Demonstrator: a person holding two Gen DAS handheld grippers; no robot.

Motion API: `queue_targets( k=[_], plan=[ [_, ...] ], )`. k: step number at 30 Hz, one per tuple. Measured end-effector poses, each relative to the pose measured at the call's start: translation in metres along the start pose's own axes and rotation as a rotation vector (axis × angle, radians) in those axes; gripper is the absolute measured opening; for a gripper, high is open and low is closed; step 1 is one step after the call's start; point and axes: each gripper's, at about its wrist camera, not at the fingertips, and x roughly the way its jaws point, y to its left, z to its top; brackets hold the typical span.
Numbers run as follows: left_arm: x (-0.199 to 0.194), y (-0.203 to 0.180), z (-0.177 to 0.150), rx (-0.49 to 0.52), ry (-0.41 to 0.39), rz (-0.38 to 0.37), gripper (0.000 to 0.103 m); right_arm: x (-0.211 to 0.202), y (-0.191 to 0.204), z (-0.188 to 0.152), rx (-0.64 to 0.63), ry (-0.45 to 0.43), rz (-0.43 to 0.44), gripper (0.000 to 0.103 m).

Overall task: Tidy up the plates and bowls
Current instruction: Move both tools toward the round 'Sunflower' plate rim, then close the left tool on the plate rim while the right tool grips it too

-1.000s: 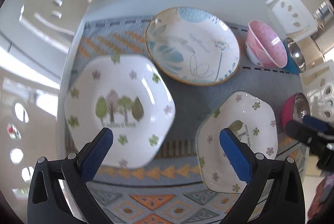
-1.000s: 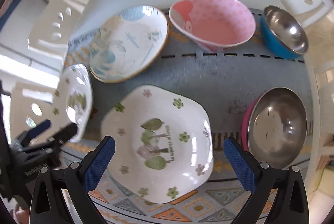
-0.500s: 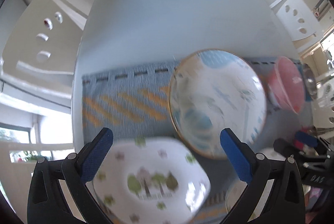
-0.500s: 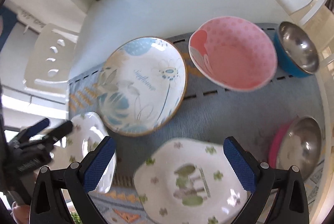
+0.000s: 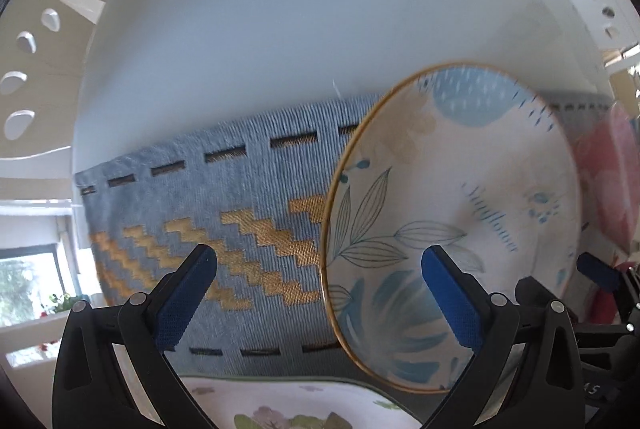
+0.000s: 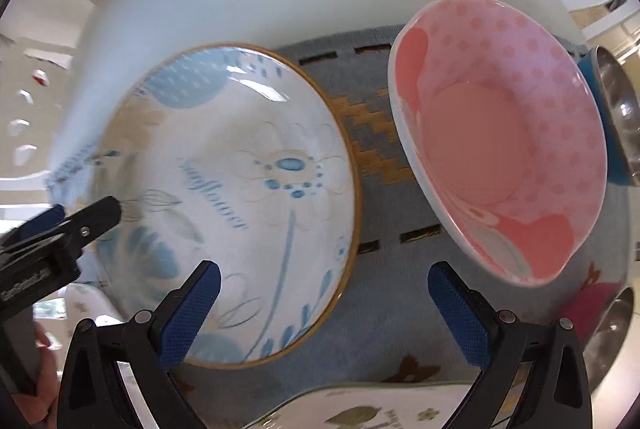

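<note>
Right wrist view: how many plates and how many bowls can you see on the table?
Plates: 3 (round floral plate, tree-print plate, second white plate)
Bowls: 3 (pink dotted bowl, blue-sided steel bowl, pink-sided steel bowl)
Total: 6

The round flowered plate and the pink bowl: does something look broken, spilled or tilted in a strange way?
Nothing stands out. The round flowered plate shows no chip or crack, and the pink bowl is empty and whole. Both sit on the woven runner, apart from each other. Both hand-held grippers are open and hold nothing.
</note>
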Motion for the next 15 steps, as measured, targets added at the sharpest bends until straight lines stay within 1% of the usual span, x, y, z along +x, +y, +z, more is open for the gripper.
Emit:
queue_targets(
  k=[1,4,5,6,8,12,14,15],
  plan=[
    [0.006,0.0,0.001,0.005,0.015,0.0,0.103,0.004,0.001,0.001,0.006,0.009,0.011,0.103],
    [0.016,0.008,0.005,-0.044,0.042,-0.074,0.102,0.019,0.004,0.005,0.023,0.048,0.018,0.103],
    [0.017,0.012,0.007,-0.061,0.036,-0.072,0.103,0.022,0.004,0.006,0.029,0.057,0.025,0.103],
    [0.018,0.015,0.009,-0.077,0.025,-0.069,0.103,0.021,0.005,0.007,0.033,0.046,0.022,0.103],
    [0.019,0.02,0.011,-0.083,0.017,-0.065,0.103,0.022,0.005,0.01,0.045,0.059,0.026,0.103],
    [0.021,0.02,0.016,-0.103,0.017,-0.063,0.103,0.024,0.001,0.022,0.069,0.111,0.03,0.103],
    [0.02,0.018,0.013,-0.131,0.011,-0.061,0.103,0.025,-0.002,0.026,0.081,0.107,0.032,0.103],
    [0.022,0.021,0.015,-0.138,0.007,-0.06,0.103,0.024,-0.002,0.024,0.081,0.088,0.031,0.103]
  ],
)
